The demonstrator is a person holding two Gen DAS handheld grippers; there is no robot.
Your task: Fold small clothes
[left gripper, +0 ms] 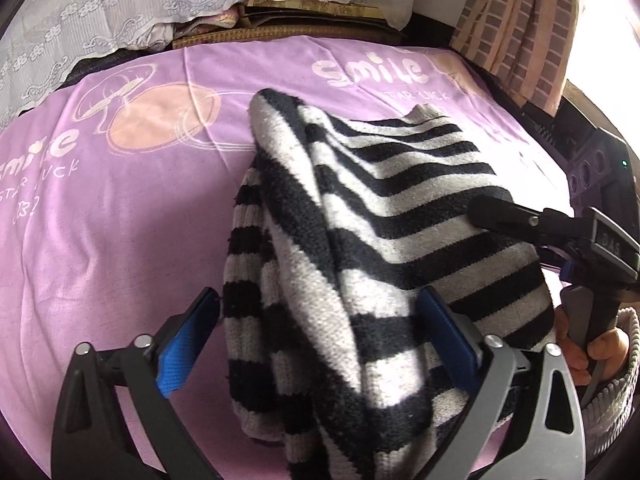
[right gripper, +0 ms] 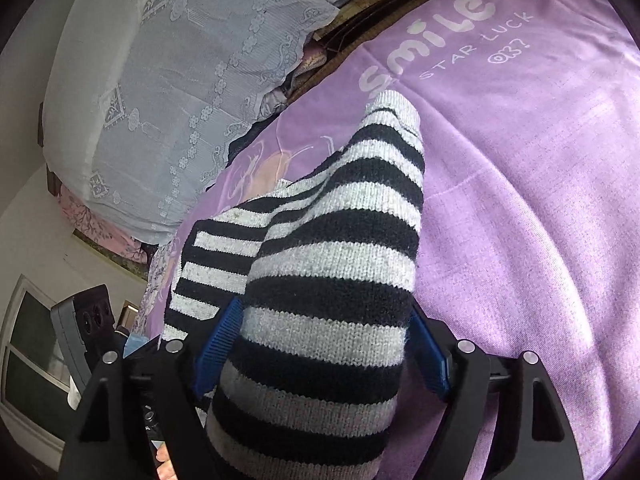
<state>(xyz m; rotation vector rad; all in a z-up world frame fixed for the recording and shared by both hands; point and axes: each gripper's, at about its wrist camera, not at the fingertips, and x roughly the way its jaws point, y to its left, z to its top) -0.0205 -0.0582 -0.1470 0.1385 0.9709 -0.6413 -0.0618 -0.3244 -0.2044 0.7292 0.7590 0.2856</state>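
**Inspector:** State the item and its position.

**Operator:** One striped knit sweater (left gripper: 360,216), black and white, lying on the purple bed sheet (left gripper: 120,208). It is bunched and doubled over itself, not flat. A ribbed cuff or hem end (right gripper: 394,110) points toward the printed lettering on the sheet.

**Inspector:** Your left hand-held gripper?

**Operator:** My left hand-held gripper (left gripper: 316,340) stands spread wide. The near fold of the sweater lies between its blue pads (left gripper: 180,356); the left pad is clear of the cloth, the right one sits against it. I judge no pinch there.

**Inspector:** And the right?

**Operator:** My right hand-held gripper (right gripper: 320,344) is likewise spread. A thick striped fold fills the gap between the jaws and brushes both blue pads. Whether the cloth is merely resting there or lightly borne, I cannot tell for certain; I read it as let go.

**Inspector:** Step in hand?

**Operator:** In my judgement, a fold laid down on the bed and both ends let go. The garment is not yet a tidy packet.

**Inspector:** Next move?

**Operator:** Draw both grippers back clear without dragging the knit, then take an outer edge with each and bring it over evenly. The thick, loose knit will likely slump, so the grasp wants all layers at once.
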